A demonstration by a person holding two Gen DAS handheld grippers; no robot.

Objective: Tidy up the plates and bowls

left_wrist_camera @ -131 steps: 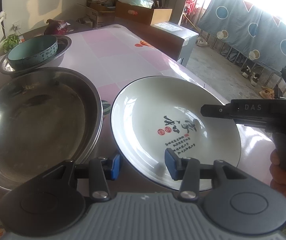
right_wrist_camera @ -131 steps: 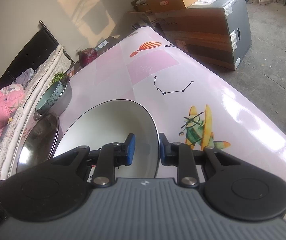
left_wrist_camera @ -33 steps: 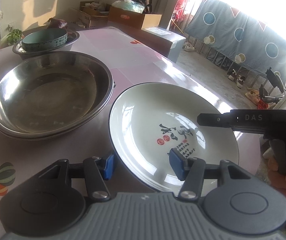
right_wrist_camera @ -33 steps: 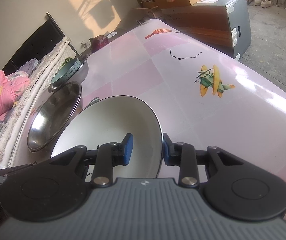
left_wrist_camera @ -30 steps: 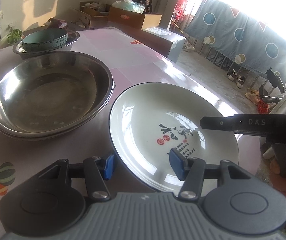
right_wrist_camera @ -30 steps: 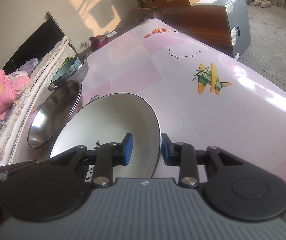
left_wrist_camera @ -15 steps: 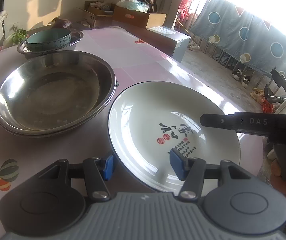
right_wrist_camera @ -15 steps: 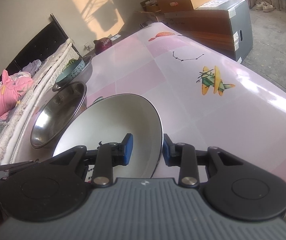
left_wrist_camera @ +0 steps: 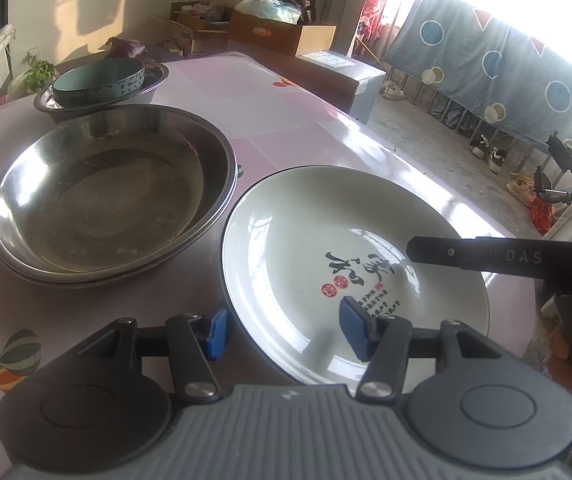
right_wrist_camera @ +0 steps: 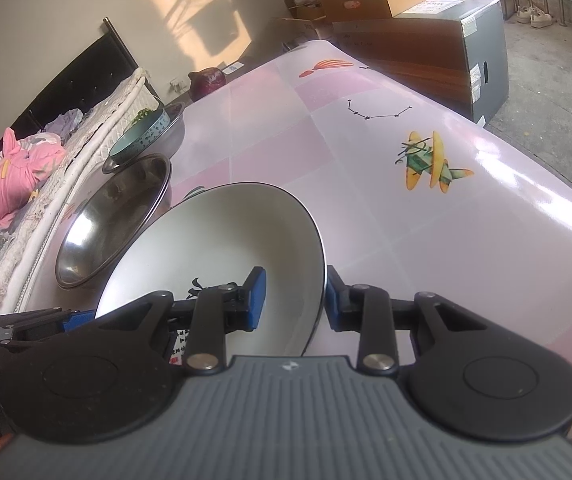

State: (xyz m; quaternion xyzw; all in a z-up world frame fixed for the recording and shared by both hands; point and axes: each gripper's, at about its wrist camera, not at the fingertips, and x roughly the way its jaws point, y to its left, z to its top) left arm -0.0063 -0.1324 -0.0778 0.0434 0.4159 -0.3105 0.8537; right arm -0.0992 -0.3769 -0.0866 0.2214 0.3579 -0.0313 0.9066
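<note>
A white plate [left_wrist_camera: 326, 240] with black calligraphy and red seals is held above the pink table; it also shows in the right wrist view [right_wrist_camera: 222, 248]. My right gripper [right_wrist_camera: 292, 300] is shut on the plate's rim, one pad on each face. My left gripper [left_wrist_camera: 282, 334] is open with its pads either side of the plate's near rim. A large steel basin [left_wrist_camera: 106, 192] sits left of the plate. Behind it a teal bowl [left_wrist_camera: 98, 82] rests in a smaller steel bowl [left_wrist_camera: 154, 88].
The pink table [right_wrist_camera: 406, 220] with cartoon prints extends to the right, its edge close to the plate. Cardboard boxes [left_wrist_camera: 282, 32] and a grey cabinet [right_wrist_camera: 446, 48] stand beyond it. A bed with pink clothes [right_wrist_camera: 6, 184] lies along the far side.
The plate has stayed clamped in the right gripper and lifted slightly, with both grippers pulling back a little from the basin. The left gripper stays open around the near rim.
</note>
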